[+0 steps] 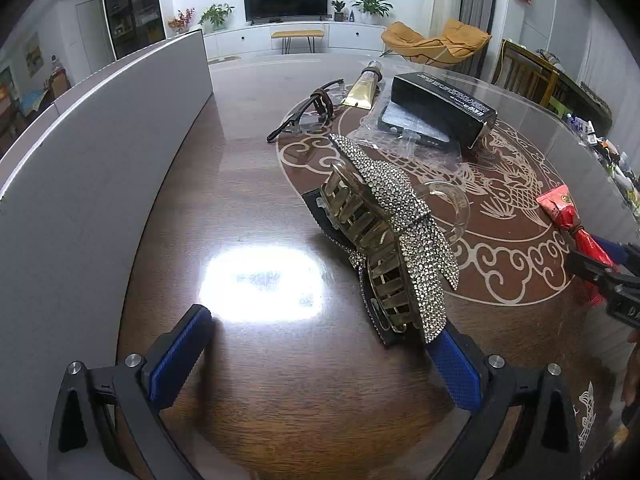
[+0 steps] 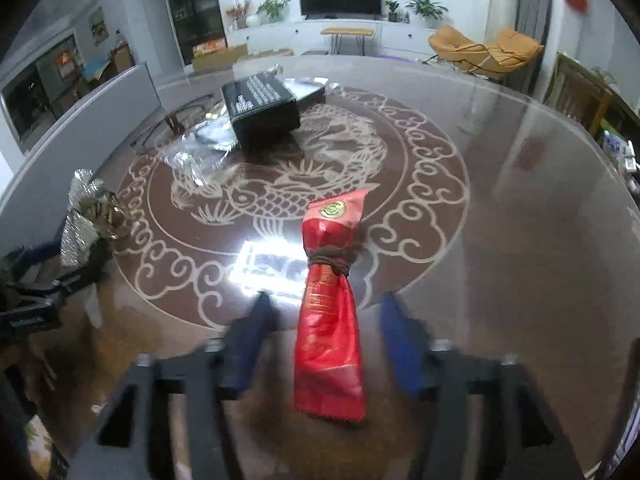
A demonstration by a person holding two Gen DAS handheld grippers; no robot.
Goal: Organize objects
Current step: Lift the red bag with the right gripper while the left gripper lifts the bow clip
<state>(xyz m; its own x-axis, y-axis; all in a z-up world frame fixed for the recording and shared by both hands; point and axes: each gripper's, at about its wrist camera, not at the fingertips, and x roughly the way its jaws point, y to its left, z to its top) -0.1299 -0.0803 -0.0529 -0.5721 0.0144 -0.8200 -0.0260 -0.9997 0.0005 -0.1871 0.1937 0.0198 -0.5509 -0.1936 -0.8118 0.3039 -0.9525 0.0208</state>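
A rhinestone hair claw clip (image 1: pixel 394 236) lies on the dark table, just ahead of my left gripper's right finger. My left gripper (image 1: pixel 320 352) is open and empty, the clip off to its right side. The clip also shows in the right wrist view (image 2: pixel 86 216). A red packet tied with brown cord (image 2: pixel 330 304) lies on the table between the open fingers of my right gripper (image 2: pixel 326 344); the pads stand apart from it. The packet (image 1: pixel 568 216) and the right gripper (image 1: pixel 604 276) also show at the right edge of the left wrist view.
A grey board (image 1: pixel 100 168) stands along the table's left side. Farther back lie a black box (image 1: pixel 440 108), a gold tube (image 1: pixel 362 88), glasses (image 1: pixel 308 112), and clear plastic wrapping (image 1: pixel 400 136). The black box also shows in the right wrist view (image 2: pixel 260 108). A clear ring (image 1: pixel 452 208) lies by the clip.
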